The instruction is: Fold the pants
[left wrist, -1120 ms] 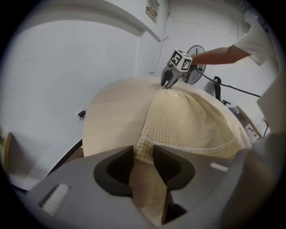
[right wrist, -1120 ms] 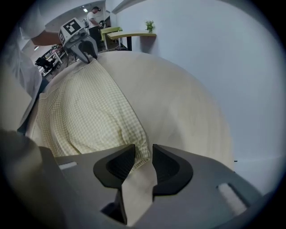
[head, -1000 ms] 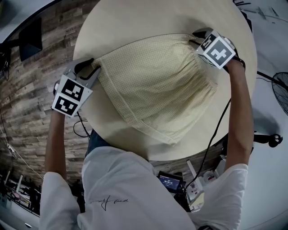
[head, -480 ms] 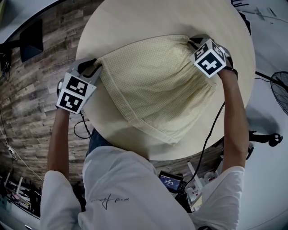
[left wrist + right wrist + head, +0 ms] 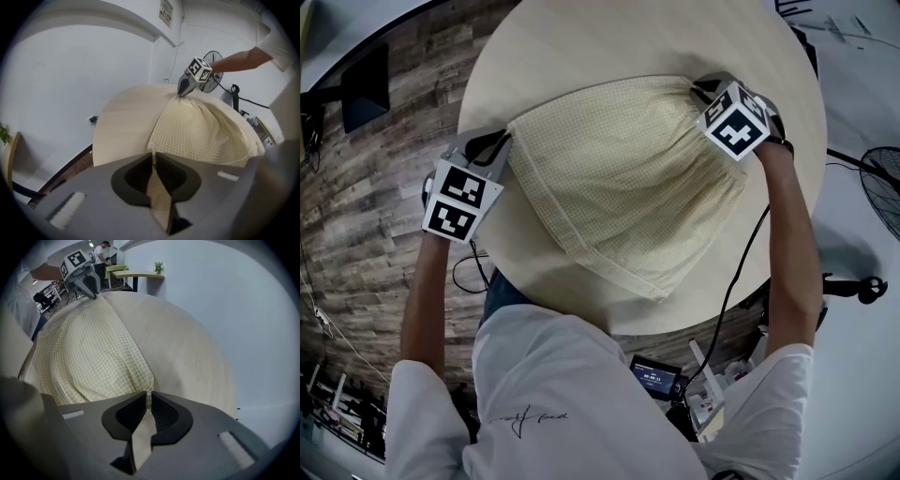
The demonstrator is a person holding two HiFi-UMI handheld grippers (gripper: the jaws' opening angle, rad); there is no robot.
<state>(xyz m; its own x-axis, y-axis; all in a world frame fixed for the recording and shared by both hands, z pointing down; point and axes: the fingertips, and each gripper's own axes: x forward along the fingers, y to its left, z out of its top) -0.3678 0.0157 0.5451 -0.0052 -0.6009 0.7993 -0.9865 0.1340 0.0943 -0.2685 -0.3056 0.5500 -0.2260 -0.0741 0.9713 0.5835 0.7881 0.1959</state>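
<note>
Pale yellow checked pants (image 5: 619,187) lie spread flat on a round light-wood table (image 5: 581,47). My left gripper (image 5: 502,141) is at the cloth's left corner, near the table's left edge. Its jaws have just been closing, and in the left gripper view the left gripper (image 5: 153,154) pinches a fold of the pants (image 5: 201,131). My right gripper (image 5: 701,86) is at the gathered right corner. Its jaws have also just been closing, and in the right gripper view the right gripper (image 5: 149,393) is shut on an edge of the pants (image 5: 89,362).
A floor fan (image 5: 886,187) stands to the right of the table. Cables and a small device with a lit screen (image 5: 654,378) lie below the table's near edge. The wood-plank floor (image 5: 356,216) lies to the left. A green desk with a plant (image 5: 136,273) stands far off.
The right gripper's marker cube has tilted a little and the left gripper has shifted slightly toward the cloth. The pants lie as before.
</note>
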